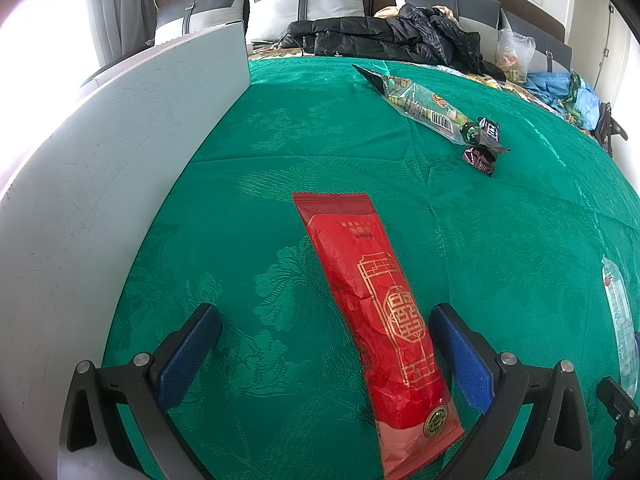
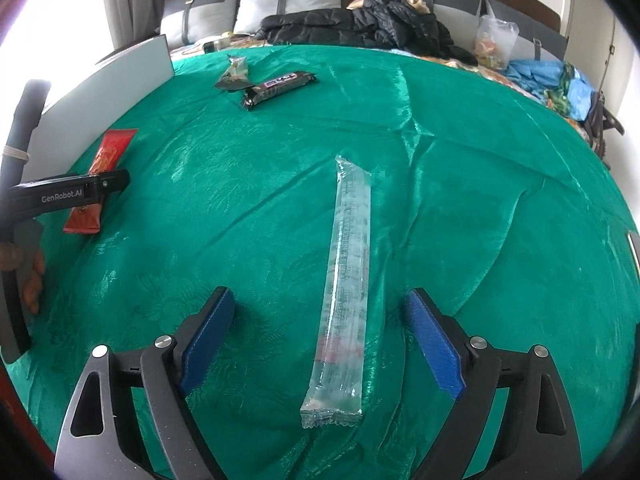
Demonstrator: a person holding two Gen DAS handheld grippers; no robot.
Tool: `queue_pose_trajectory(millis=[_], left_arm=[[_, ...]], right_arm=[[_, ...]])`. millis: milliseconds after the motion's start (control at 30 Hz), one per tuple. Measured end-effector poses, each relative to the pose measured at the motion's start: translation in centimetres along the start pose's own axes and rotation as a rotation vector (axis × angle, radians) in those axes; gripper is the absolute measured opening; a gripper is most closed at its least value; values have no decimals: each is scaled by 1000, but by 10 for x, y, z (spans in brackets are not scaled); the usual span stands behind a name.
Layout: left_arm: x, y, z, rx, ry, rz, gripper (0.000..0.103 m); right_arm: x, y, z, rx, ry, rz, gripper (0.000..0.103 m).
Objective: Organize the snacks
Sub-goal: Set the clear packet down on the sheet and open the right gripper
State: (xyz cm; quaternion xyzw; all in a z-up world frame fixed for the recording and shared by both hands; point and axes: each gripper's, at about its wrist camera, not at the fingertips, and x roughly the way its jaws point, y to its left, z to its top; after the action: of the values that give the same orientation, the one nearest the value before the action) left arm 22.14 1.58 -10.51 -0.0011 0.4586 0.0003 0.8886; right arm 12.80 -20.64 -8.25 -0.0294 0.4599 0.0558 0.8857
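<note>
right gripper (image 2: pixel 316 340) jaws wide, nothing pinched | clear packet (image 2: pixel 344 292) flat on green cloth (image 2: pixel 500 200), lengthwise between jaws | left gripper (image 1: pixel 324 356) wide beside red packet (image 1: pixel 376 320) | advice: close squarely mid-packet, gently.

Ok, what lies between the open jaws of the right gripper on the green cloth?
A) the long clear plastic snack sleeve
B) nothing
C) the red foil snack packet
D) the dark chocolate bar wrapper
A: in the right wrist view the long clear plastic snack sleeve lies flat on the green cloth between the blue pads of the right gripper, which stand clear of it on both sides.
</note>
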Motion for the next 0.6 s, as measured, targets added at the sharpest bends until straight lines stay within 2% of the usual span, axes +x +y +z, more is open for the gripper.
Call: queue_pose_trajectory(millis=[600], left_arm=[[0,0,1,0,0,1,103]], right_arm=[[2,0,0,-1,-1,2,91]])
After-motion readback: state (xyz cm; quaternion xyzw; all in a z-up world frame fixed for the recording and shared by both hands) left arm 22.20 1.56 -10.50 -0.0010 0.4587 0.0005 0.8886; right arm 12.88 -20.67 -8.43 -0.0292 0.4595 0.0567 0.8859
